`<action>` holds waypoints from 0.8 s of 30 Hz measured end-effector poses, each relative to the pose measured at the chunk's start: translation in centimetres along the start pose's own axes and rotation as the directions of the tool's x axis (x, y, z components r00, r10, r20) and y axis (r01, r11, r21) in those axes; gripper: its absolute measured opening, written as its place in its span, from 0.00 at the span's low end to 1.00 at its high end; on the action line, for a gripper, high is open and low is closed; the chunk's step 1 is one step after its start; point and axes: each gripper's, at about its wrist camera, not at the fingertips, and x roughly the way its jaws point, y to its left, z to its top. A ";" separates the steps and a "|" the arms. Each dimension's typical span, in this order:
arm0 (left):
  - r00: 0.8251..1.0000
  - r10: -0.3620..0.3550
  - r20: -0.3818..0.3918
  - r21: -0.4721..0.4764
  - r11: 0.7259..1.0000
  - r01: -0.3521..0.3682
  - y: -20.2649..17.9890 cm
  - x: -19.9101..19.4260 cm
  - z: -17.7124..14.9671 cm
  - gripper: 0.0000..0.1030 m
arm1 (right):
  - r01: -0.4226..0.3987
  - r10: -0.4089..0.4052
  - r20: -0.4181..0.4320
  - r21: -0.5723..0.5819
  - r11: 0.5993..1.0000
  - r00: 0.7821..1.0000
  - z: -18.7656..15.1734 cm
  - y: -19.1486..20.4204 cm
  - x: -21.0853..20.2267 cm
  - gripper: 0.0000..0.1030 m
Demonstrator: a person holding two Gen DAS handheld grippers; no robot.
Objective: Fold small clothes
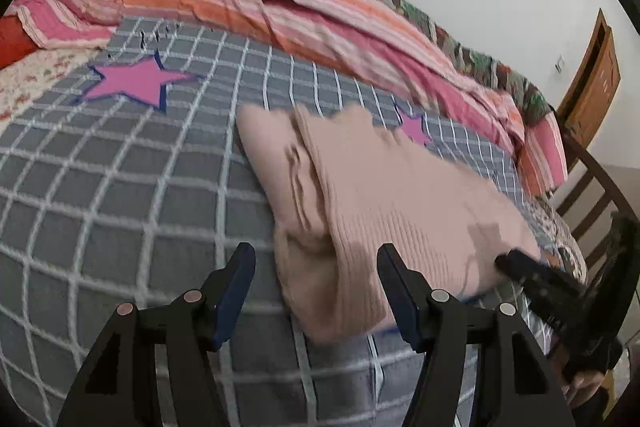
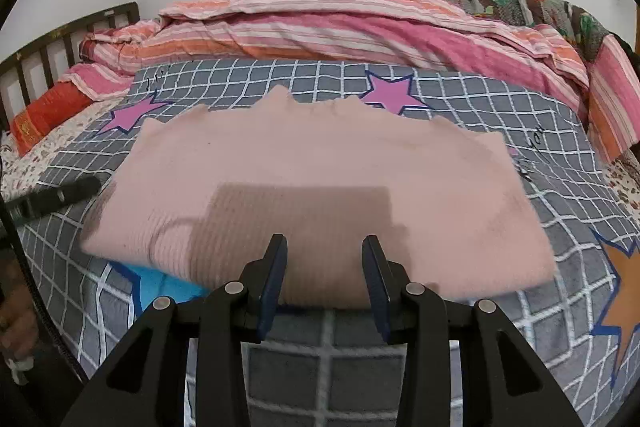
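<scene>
1. The pink knit (image 2: 320, 195) lies folded across the middle of the frame on the checked blanket (image 2: 480, 107). Its near edge sits just ahead of both grippers; a careless drag could pull the layers apart.
2. The left gripper (image 1: 316, 259) stands about half open and holds nothing, with the knit's lower left corner between its jaws. Closing there could pinch blanket too.
3. The right gripper (image 2: 324, 247) is narrower, its jaws apart, and appears empty. A shallow bite might catch only the top layer.
</scene>
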 end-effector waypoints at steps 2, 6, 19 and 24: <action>1.000 -0.009 -0.021 -0.013 1.000 0.008 -0.1 0.0 -0.9 0.59 | 0.002 -0.002 0.011 0.008 1.000 1.000 -0.3 -0.9 -0.8 0.37; 0.998 -0.053 -0.042 -0.076 0.996 0.050 -0.3 -0.1 -2.6 0.59 | -0.003 0.002 0.008 0.027 1.000 1.000 -0.9 -2.6 -1.7 0.37; 0.985 -0.171 0.020 -0.323 0.931 0.168 0.1 3.0 -1.1 0.58 | 0.000 -0.001 0.018 0.096 0.995 1.000 -2.8 -7.9 -4.3 0.37; 0.992 -0.119 0.047 -0.314 0.941 0.127 -1.0 4.1 0.7 0.51 | 0.014 -0.018 0.032 0.123 0.992 0.999 -2.7 -10.1 -5.3 0.37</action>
